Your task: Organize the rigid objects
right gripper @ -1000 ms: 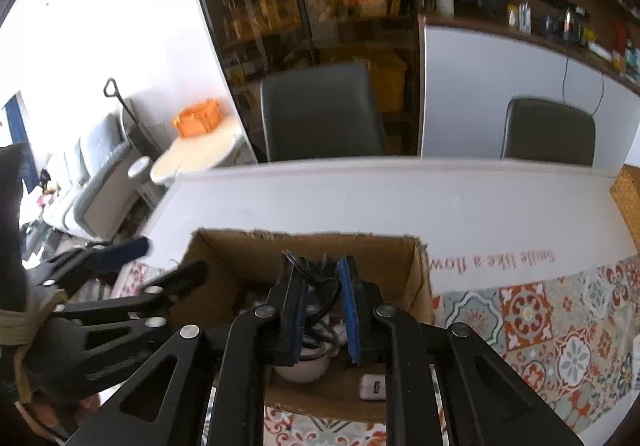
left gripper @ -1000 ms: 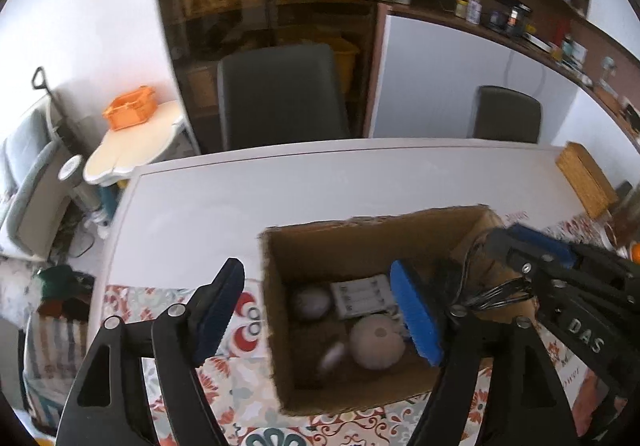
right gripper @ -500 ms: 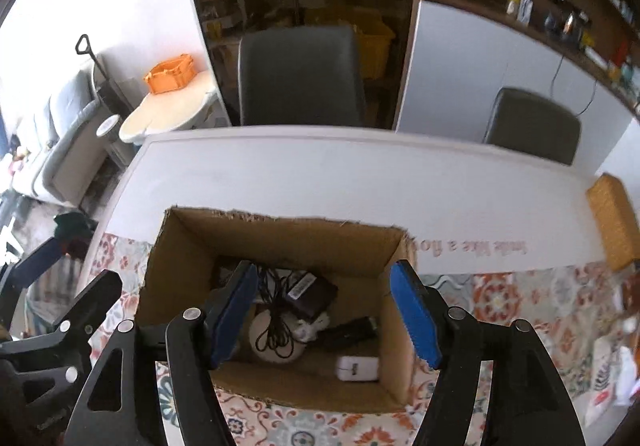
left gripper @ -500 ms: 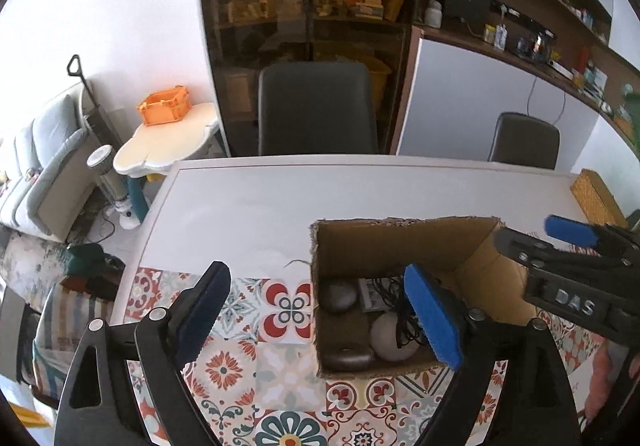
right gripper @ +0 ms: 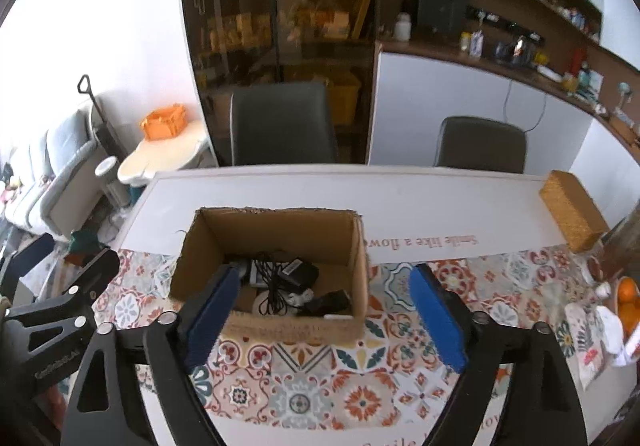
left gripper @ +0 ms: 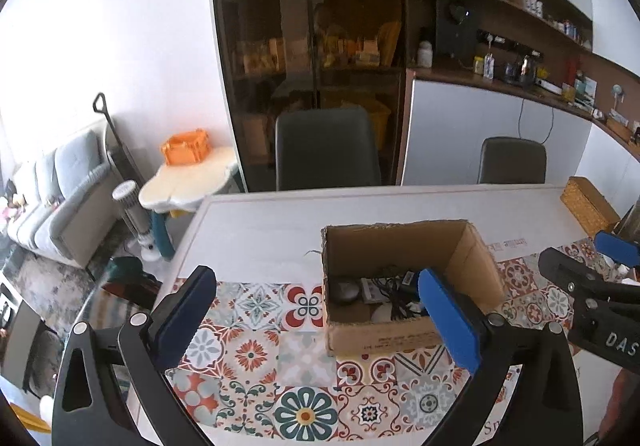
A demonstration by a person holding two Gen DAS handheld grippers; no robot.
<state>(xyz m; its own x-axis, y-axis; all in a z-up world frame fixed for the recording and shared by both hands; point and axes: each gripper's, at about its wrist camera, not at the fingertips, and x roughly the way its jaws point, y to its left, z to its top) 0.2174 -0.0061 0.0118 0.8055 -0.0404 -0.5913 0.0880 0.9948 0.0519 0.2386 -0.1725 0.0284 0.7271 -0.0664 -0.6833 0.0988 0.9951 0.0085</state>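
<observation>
An open cardboard box [left gripper: 472, 246] [right gripper: 276, 230] stands on the tiled table runner. It holds a black adapter with coiled cable [right gripper: 296, 270], a round white object [left gripper: 382, 313], a dark grey rounded object [left gripper: 344, 291], a white mouse and other small items. My left gripper [left gripper: 316, 314] is open and empty, held above and in front of the box's left side. My right gripper [right gripper: 324, 310] is open and empty, above and in front of the box. Each gripper shows at the edge of the other's view.
The white table [right gripper: 400, 198] has a patterned runner [right gripper: 320, 378]. A woven box [right gripper: 572, 210] sits at the right edge, oranges [right gripper: 628, 302] and packets near it. Two dark chairs [right gripper: 280, 126] stand behind the table. A side table with an orange crate [left gripper: 186, 146] is left.
My right gripper opened and let the black adapter with its cable into the box. Both grippers then drew back and up, away from the box.
</observation>
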